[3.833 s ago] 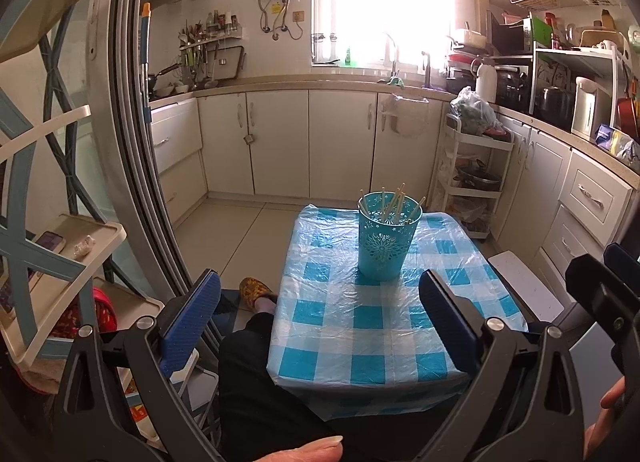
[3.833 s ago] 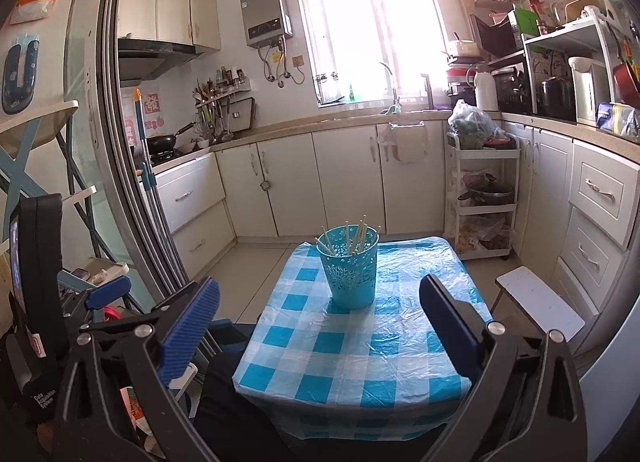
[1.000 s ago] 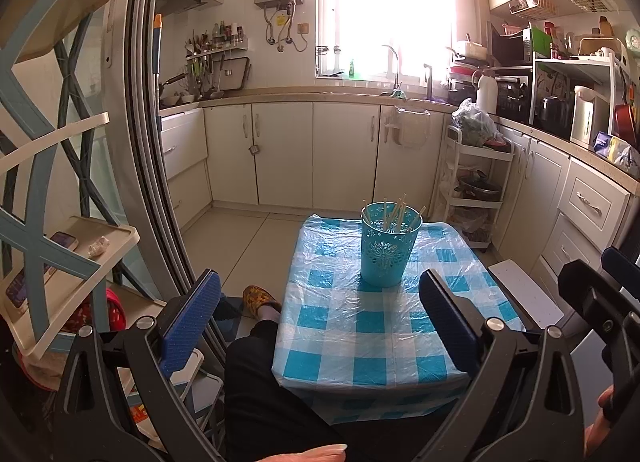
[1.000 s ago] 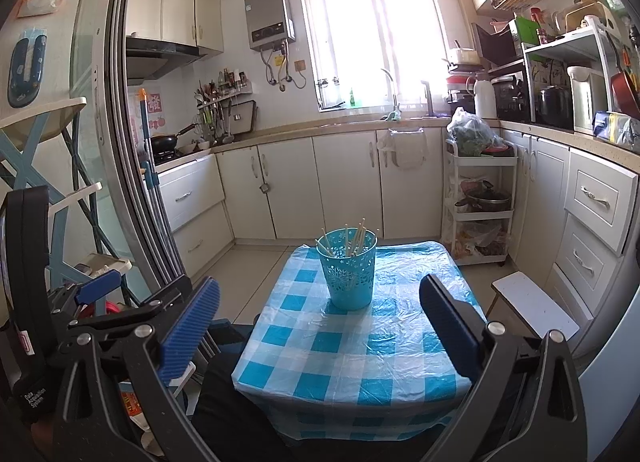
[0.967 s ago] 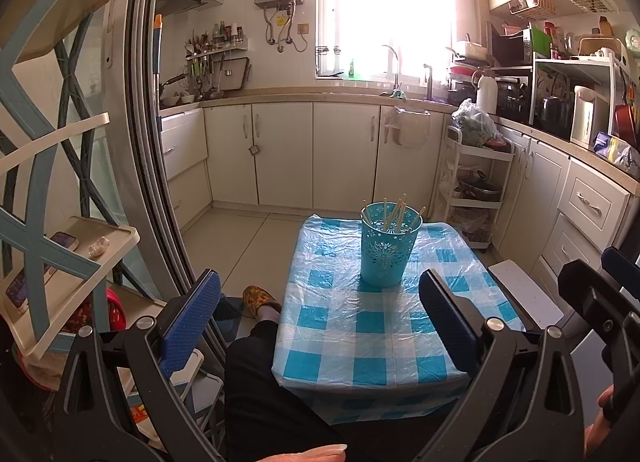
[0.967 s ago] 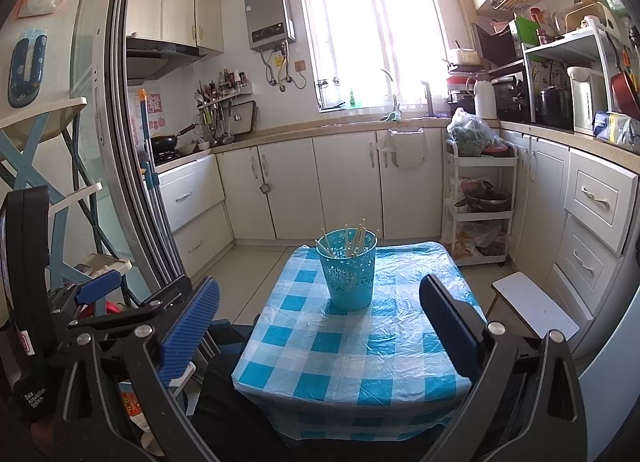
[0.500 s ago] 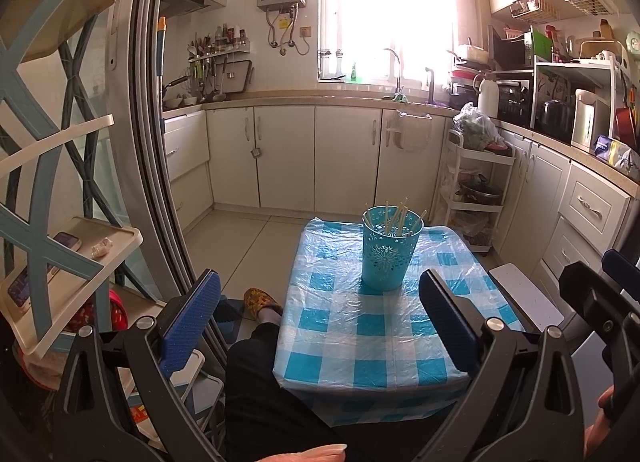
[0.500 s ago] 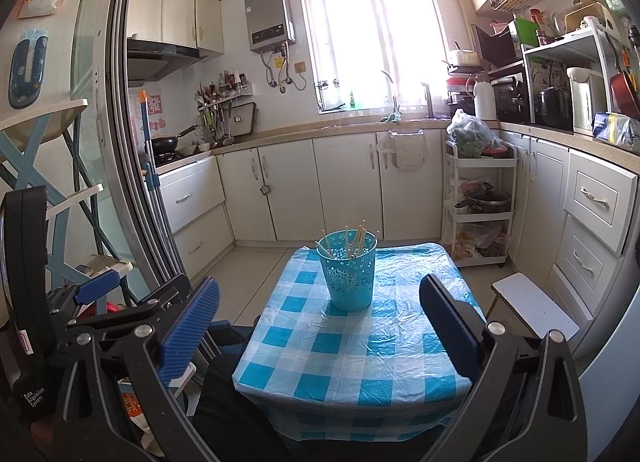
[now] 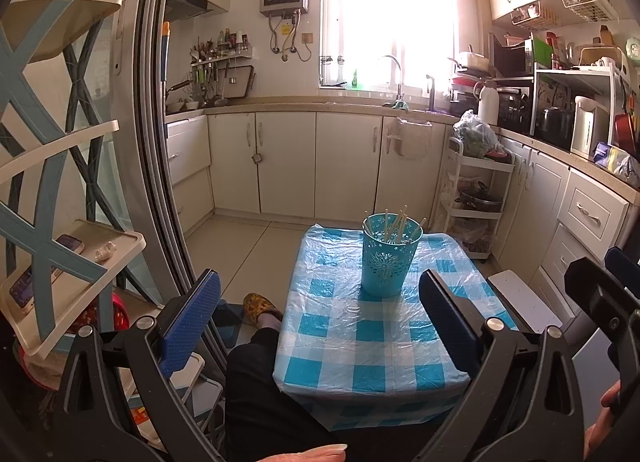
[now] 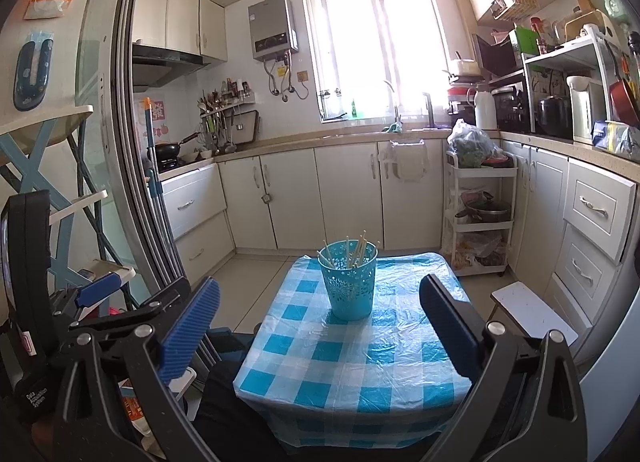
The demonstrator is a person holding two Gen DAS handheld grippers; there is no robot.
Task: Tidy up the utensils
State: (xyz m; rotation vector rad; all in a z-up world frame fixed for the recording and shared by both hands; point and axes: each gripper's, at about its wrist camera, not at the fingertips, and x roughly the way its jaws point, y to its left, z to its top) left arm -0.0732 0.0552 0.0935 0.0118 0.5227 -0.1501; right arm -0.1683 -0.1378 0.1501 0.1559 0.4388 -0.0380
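A teal perforated utensil cup (image 9: 390,258) stands upright near the far end of a small table with a blue-and-white checked cover (image 9: 376,334). Several pale chopsticks (image 9: 400,224) stick out of it. The cup also shows in the right wrist view (image 10: 352,282), with the chopsticks (image 10: 354,250) and the table (image 10: 360,362). My left gripper (image 9: 318,302) is open and empty, held back from the table's near edge. My right gripper (image 10: 318,308) is open and empty, also short of the table. The left gripper's body (image 10: 100,310) shows at the left of the right wrist view.
A sliding glass door frame (image 9: 160,166) and a blue-and-cream shelf rack (image 9: 52,262) stand on the left. A white rolling cart (image 9: 476,198) and a white step stool (image 9: 524,302) are right of the table. Kitchen cabinets (image 9: 316,166) line the back. The person's leg (image 9: 256,382) is at the table's near left.
Both views have tilted up slightly, so the table and cup sit a little lower in frame. Both grippers stay open and empty.
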